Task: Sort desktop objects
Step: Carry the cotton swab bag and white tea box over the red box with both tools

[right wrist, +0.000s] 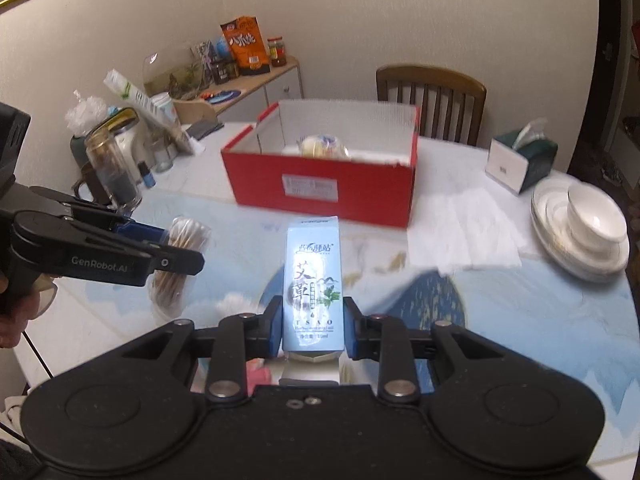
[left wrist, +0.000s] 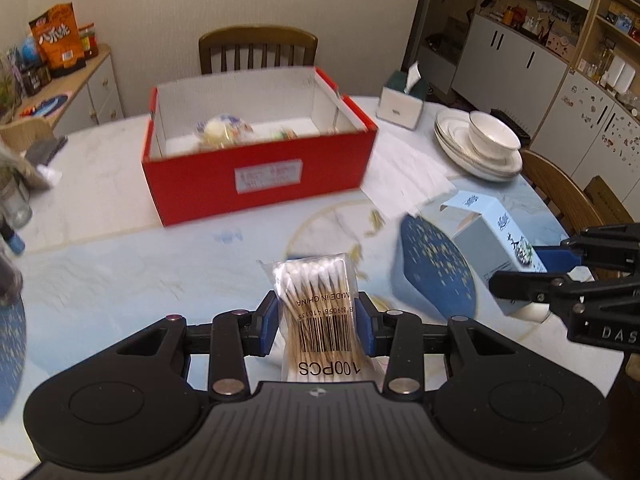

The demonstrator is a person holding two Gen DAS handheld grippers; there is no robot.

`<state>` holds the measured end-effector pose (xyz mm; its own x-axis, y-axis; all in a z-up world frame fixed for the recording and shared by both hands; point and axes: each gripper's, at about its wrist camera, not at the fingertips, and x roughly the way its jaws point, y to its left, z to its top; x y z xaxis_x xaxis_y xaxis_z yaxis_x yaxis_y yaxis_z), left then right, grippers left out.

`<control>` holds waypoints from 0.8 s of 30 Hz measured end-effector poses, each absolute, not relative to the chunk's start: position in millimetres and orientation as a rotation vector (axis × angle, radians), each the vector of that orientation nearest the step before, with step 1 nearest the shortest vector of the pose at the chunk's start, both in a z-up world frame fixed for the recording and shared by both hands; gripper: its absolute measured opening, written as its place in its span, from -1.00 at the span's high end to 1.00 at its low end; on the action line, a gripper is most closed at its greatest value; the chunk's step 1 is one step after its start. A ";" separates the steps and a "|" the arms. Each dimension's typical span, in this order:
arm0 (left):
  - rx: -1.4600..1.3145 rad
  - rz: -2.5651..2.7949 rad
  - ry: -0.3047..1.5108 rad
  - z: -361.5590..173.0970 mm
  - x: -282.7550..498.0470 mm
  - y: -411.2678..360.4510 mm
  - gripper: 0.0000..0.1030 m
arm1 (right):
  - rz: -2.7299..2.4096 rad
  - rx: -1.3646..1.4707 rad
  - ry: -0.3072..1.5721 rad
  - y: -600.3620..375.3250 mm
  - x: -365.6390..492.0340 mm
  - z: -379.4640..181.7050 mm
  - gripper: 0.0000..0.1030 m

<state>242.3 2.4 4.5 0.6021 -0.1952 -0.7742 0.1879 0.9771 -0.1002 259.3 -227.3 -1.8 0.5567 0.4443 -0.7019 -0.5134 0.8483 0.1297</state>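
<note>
- The left gripper (left wrist: 316, 312) has its blue pads clamped on a clear packet of cotton swabs (left wrist: 318, 304), which stands upright between the jaws and clear of the table, on the near side of the red box (left wrist: 260, 168).
- The right gripper (right wrist: 311, 326) is closed on a pale blue carton (right wrist: 312, 280), pinched at its lower half with its top pointing toward the red box; the carton is likewise lifted off the table.
- Judged from this, the step in hand is the carry: both items are picked and headed for the red box, which sits open beyond both grippers.
- The next move calls for bringing each item over the near wall of the red box and only then letting the jaws part.
- Inside the red box a wrapped roundish item (left wrist: 224, 130) already lies near the middle.
- To the right of the red box stand stacked plates with a bowl (right wrist: 592, 220).
</note>
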 end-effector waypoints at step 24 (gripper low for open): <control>0.070 -0.215 0.791 41.6 382.7 54.7 0.26 | 0.532 -0.123 0.738 -180.5 389.4 28.4 0.45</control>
